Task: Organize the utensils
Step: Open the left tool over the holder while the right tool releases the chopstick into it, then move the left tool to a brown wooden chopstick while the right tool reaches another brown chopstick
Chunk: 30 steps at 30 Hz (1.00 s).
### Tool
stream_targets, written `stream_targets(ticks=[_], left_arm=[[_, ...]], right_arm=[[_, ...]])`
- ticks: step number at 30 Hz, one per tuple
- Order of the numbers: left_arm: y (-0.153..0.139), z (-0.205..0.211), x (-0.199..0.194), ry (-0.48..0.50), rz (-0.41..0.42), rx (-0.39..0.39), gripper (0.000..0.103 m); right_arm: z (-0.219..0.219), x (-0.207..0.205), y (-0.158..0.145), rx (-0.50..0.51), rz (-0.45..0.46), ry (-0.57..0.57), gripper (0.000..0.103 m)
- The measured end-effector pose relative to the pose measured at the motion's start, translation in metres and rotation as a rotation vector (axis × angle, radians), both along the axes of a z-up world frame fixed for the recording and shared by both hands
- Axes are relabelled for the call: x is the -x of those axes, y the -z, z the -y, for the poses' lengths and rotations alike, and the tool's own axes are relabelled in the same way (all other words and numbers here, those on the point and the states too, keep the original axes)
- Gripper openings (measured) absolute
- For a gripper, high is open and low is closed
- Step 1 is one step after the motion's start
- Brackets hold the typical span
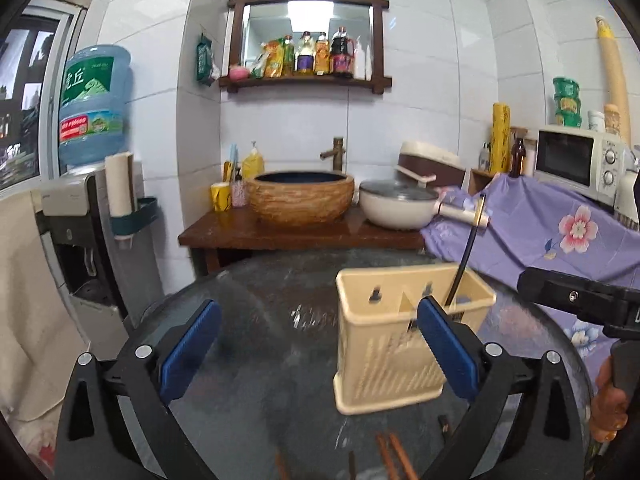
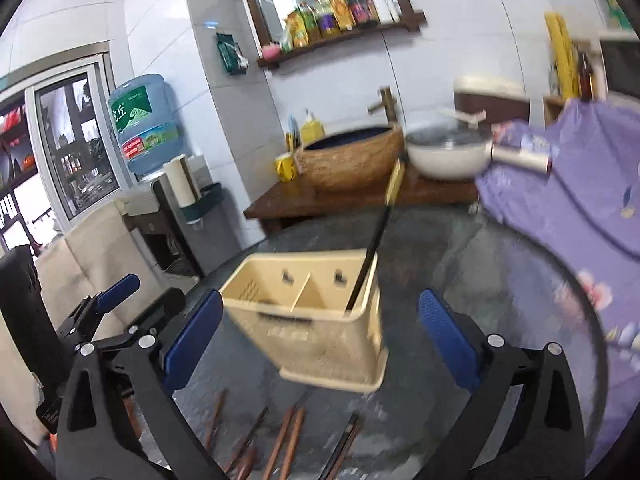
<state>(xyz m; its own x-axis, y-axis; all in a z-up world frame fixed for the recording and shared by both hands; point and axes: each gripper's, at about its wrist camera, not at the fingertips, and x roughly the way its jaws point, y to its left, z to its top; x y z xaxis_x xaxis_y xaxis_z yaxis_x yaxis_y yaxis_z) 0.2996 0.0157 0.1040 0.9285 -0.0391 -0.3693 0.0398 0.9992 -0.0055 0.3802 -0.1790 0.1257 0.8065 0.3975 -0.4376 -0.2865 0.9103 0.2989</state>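
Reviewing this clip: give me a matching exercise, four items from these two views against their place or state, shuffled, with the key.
Column 1
1. black chopstick
2. brown chopsticks
3. left gripper
4. white pan

Column 2
A. lying flat on the dark table, in front of the holder
B. on the wooden counter, beside the basin
C. standing tilted in the beige holder's right compartment
D. open, holding nothing

Pairs: 1-C, 2-A, 3-D, 4-B
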Motion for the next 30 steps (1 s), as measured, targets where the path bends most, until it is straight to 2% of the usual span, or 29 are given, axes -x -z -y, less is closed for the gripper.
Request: stream_targets(ticks=[1,3,7,11,13,15,19,24,30], left_arm=[[0.004,-0.002,0.005,-0.012,-0.028,-0.011,0.097],[0.015,-0.008,0.014,-0.019,-0.091,-0.025,0.097],[0.040,-0.017,0.034,-0.026,-0.176,-0.014,0.097],[0.068,-0.020,0.047,-0.058,-0.272,-0.049,0.097],[0.080,-0.022,0.050,-0.075,-0.317,-0.067,0.097],[0.092,-0.027,0.052,-0.093,-0.365,-0.070,0.097],[0.104,-0.035,0.062,-0.098,-0.396,-0.048,0.097],[0.111,-0.035,0.072,-0.076,-0.398,-0.035,0.097],[0.116,-0.031,0.073,-0.061,-0.414,-0.033,0.086]], right_arm=[[0.002,0.005,0.009,-0.006,-0.045,0.027,0.097],[0.005,0.016,0.023,-0.027,-0.076,0.058,0.097],[0.005,0.038,0.060,-0.020,-0.139,0.026,0.097],[-0.011,0.061,0.088,0.154,-0.161,0.072,0.097],[-0.015,0.068,0.100,0.197,-0.192,0.094,0.095],[-0.016,0.074,0.111,0.197,-0.232,0.090,0.090],[-0.020,0.086,0.127,0.183,-0.278,0.051,0.077],[-0.022,0.093,0.144,0.187,-0.326,0.047,0.051],[-0.026,0.091,0.148,0.210,-0.350,0.036,0.041]])
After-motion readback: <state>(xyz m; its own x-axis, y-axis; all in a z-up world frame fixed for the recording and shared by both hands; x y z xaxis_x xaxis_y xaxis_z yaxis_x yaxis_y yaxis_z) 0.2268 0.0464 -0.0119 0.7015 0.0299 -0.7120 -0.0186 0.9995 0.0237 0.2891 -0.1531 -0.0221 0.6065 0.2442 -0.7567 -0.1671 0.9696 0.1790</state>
